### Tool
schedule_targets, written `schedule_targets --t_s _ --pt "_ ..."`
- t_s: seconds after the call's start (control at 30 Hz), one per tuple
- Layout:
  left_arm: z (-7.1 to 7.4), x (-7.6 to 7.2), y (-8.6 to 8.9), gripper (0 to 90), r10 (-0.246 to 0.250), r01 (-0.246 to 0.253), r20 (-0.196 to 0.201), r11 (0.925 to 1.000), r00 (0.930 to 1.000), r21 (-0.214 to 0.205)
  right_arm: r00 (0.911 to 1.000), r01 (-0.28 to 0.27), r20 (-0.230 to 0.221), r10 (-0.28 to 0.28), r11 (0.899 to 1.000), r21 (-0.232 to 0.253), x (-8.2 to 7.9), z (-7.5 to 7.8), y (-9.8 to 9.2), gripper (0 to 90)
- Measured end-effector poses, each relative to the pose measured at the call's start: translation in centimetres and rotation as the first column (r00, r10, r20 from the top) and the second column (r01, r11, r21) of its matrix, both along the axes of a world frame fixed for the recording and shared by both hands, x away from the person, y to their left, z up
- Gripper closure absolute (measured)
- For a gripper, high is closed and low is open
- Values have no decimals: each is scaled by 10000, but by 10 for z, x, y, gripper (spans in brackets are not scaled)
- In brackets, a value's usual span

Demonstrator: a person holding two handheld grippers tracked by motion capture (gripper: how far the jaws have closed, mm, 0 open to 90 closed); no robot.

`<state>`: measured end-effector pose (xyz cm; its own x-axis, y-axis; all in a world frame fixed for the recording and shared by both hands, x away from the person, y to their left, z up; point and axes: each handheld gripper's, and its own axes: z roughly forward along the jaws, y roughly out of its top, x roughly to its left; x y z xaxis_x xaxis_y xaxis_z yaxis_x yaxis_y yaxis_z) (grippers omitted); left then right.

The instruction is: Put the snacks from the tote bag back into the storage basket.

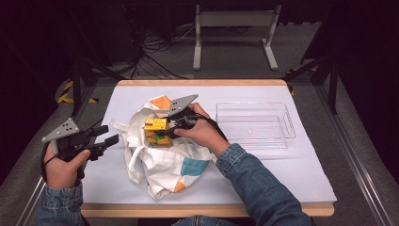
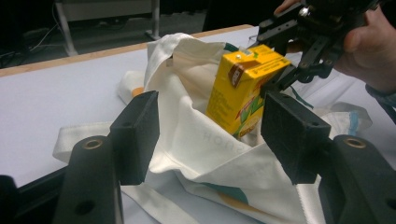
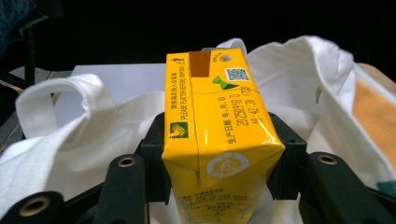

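Right gripper (image 1: 165, 132) pinching a yellow drink carton (image 1: 156, 131) by its sides, held upright just above the open mouth of a white cloth bag (image 1: 160, 162); left gripper (image 1: 109, 142) spread, empty, beside the bag

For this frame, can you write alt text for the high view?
The right gripper clamps a yellow drink carton over a white cloth bag on a white table. The left gripper hangs open beside the bag; a clear plastic tray sits empty to the right.
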<state>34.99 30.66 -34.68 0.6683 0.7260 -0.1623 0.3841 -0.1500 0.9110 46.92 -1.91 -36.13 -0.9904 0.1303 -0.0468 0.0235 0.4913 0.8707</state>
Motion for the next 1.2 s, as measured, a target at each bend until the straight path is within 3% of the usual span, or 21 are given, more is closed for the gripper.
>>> schedule_targets --t_s 0.37,0.8,1.2 --pt "0 1 -1 381 -21 21 -31 10000 10000 -68 9995 -211 239 207 9996 188 -6 26 -10 514" --pt "1 6 -3 366 -127 127 -9 9999 9999 -46 9988 -383 318 365 9974 605 -12 59 -38 513" --pt "0 13 -9 300 -159 159 -96 9999 9998 10 9992 29 388 -53 9980 625 -16 78 -71 513"
